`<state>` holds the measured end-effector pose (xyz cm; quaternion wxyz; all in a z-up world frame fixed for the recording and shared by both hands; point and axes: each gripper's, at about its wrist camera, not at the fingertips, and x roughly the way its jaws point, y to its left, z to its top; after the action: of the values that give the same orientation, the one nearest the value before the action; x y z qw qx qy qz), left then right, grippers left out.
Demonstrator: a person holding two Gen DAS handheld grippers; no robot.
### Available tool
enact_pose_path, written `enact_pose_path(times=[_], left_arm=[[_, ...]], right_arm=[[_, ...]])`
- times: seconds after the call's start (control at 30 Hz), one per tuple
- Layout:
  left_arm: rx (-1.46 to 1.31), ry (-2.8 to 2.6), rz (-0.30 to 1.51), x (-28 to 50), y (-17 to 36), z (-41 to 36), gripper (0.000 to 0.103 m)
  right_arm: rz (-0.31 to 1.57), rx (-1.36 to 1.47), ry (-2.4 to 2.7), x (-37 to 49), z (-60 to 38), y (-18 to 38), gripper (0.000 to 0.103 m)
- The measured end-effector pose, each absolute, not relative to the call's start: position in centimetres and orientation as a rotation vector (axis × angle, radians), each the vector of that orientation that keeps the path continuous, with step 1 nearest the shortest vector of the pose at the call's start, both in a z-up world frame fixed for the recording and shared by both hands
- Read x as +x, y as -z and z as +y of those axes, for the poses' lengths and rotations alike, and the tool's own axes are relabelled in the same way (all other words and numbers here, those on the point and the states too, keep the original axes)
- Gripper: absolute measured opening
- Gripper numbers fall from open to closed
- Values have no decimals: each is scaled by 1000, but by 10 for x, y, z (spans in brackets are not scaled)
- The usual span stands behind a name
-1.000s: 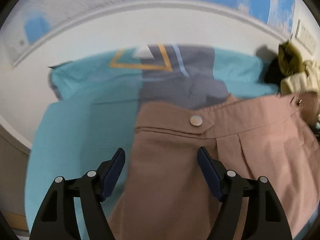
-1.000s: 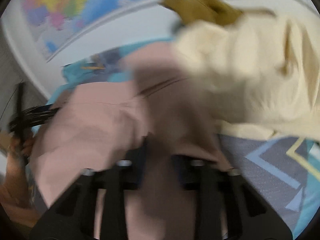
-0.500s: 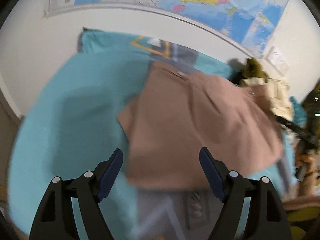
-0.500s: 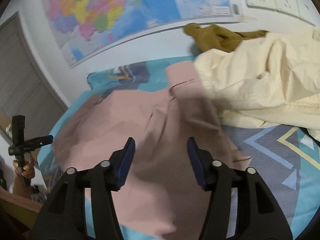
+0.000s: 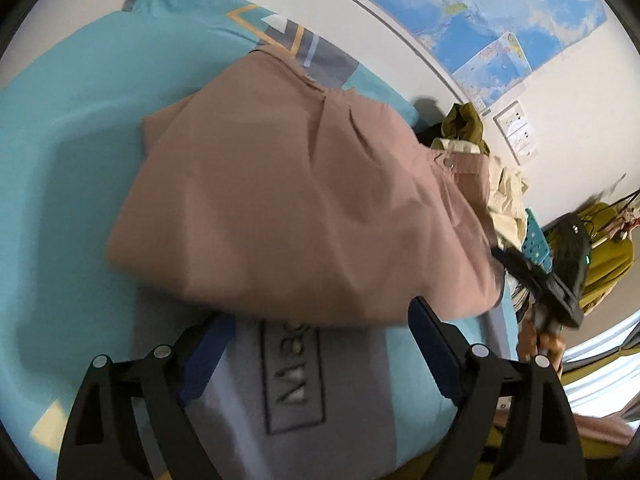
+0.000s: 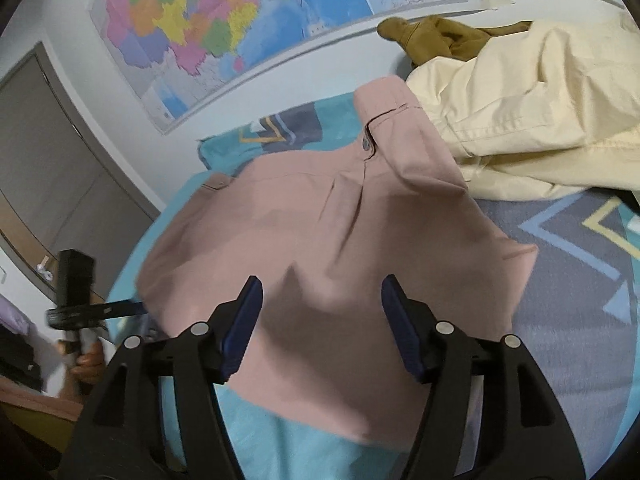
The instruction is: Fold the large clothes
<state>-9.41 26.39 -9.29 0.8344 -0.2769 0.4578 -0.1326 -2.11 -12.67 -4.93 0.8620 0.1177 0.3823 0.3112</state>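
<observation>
A pair of pink trousers [image 5: 304, 200] lies folded over on a bed with a turquoise and grey cover [image 5: 60, 208]. The left gripper [image 5: 320, 344] hovers at the near folded edge of the trousers with its jaws wide apart, holding nothing; the hem sits just ahead of and between the blue pads. The right gripper [image 6: 320, 320] hangs over the trousers [image 6: 320, 240] from the other side, jaws also spread and empty, the cloth beneath them.

The left view alone shows a grey panel with lettering [image 5: 296, 376] on the cover below the hem. The right view alone shows clearly a cream garment [image 6: 528, 112] touching the waistband, a brown garment [image 6: 432, 36] behind it, a coloured wall map [image 6: 224, 20] and a grey door [image 6: 44, 152]
</observation>
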Motion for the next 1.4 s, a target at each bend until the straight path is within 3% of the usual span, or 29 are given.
enact_pose_path(times=[0.23, 0.33, 0.47, 0.57, 0.73, 1.03, 1.2, 1.4], left_arm=[[-615, 308, 931, -65, 95, 252, 90], [-613, 315, 930, -55, 95, 249, 86], [-589, 285, 932, -43, 96, 245, 72], [-561, 265, 939, -38, 94, 242, 70], [-482, 232, 949, -33, 92, 232, 70], [-459, 192, 953, -22, 92, 225, 74], [-433, 148, 957, -18, 92, 225, 63], [-409, 120, 955, -16, 91, 222, 62]], right_arm=[[862, 411, -704, -51, -157, 56, 70], [904, 490, -691, -64, -172, 67, 76], [964, 582, -615, -65, -187, 91, 79], [965, 607, -562, -56, -186, 102, 78], [929, 576, -538, -36, -167, 101, 85], [874, 542, -560, 0, -143, 104, 84], [892, 561, -583, 16, -139, 105, 80], [904, 543, -593, 24, -135, 107, 72]])
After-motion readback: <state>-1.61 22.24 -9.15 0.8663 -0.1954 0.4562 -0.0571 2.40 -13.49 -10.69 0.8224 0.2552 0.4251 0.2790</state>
